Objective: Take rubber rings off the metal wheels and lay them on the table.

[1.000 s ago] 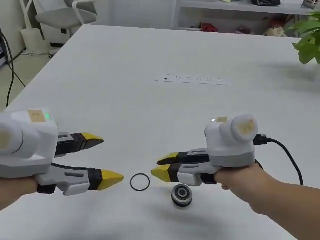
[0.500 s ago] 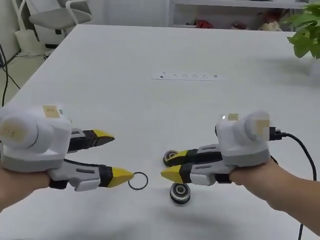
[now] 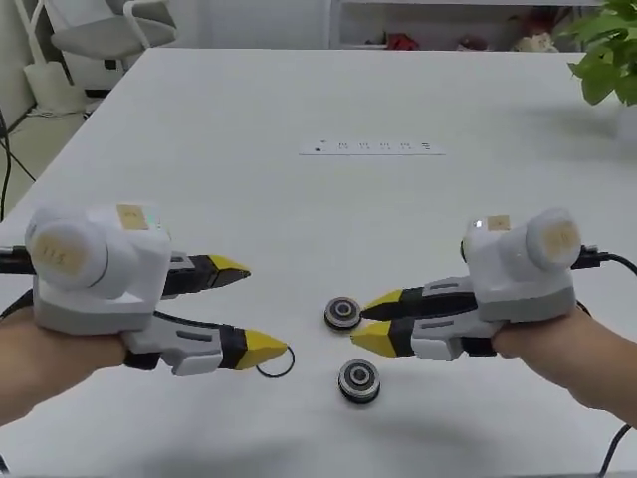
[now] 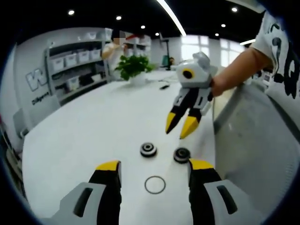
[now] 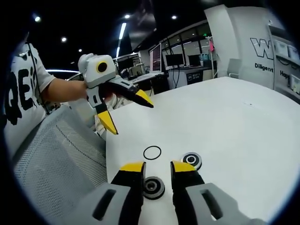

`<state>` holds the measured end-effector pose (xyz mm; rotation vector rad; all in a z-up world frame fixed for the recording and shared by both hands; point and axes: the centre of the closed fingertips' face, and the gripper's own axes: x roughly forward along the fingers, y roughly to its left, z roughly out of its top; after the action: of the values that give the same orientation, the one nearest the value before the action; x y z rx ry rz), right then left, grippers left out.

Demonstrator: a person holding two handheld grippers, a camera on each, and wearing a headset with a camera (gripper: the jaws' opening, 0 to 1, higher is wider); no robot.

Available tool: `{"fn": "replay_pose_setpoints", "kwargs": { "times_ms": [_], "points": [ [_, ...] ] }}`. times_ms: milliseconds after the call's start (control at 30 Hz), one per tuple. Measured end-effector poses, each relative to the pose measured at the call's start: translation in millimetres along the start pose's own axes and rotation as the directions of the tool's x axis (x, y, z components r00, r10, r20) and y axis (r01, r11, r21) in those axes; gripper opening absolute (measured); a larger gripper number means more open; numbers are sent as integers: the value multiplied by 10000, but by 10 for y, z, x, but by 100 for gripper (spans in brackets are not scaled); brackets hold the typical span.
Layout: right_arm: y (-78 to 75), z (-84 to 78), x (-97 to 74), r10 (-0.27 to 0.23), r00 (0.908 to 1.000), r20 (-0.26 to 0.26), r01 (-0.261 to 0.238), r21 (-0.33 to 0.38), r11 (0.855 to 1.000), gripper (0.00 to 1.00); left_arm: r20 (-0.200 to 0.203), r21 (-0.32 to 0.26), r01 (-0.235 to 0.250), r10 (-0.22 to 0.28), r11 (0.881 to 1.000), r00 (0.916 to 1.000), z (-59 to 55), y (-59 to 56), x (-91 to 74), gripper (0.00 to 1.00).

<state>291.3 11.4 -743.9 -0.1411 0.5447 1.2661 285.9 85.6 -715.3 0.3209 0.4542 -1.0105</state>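
Thin black rubber rings, likely light and stretchy, suit a rim pinch on the small round metal wheels near the counter's front edge; left gripper and right gripper released, empty.

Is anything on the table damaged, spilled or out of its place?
Nothing stands out. The ring lies flat on the table. The far wheel and the near wheel lie flat beside it, apart. No damage or spill shows.

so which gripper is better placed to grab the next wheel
Right, probably. The right gripper has open jaws beside the far wheel and the near wheel, which shows between them in its view. The left gripper is farther off, by the loose ring.
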Motion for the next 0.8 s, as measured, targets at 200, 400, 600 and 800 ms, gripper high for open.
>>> {"fn": "replay_pose_setpoints", "kwargs": {
  "times_ms": [200, 400, 600, 800],
  "points": [
    [-37, -86, -80, -51, 9998, -174, 50, -44, 10000, 19, -110, 144, 253, -252, 9996, 9996, 12, -45, 94, 57],
    [-9, -182, -114, 39, 9991, -428, -49, -230, 9997, 19, -289, 305, 573, -564, 9979, 9980, 15, -107, 194, 56],
    [-15, -291, -122, 203, 9976, -666, -231, -424, 9988, 20, -459, 375, 862, -844, 9956, 9954, -7, -146, 298, 55],
    [-13, -408, -102, 387, 9945, -978, -454, -680, 9966, 21, -589, 439, 1098, -1071, 9930, 9925, -25, -197, 382, 54]
  ]
}}
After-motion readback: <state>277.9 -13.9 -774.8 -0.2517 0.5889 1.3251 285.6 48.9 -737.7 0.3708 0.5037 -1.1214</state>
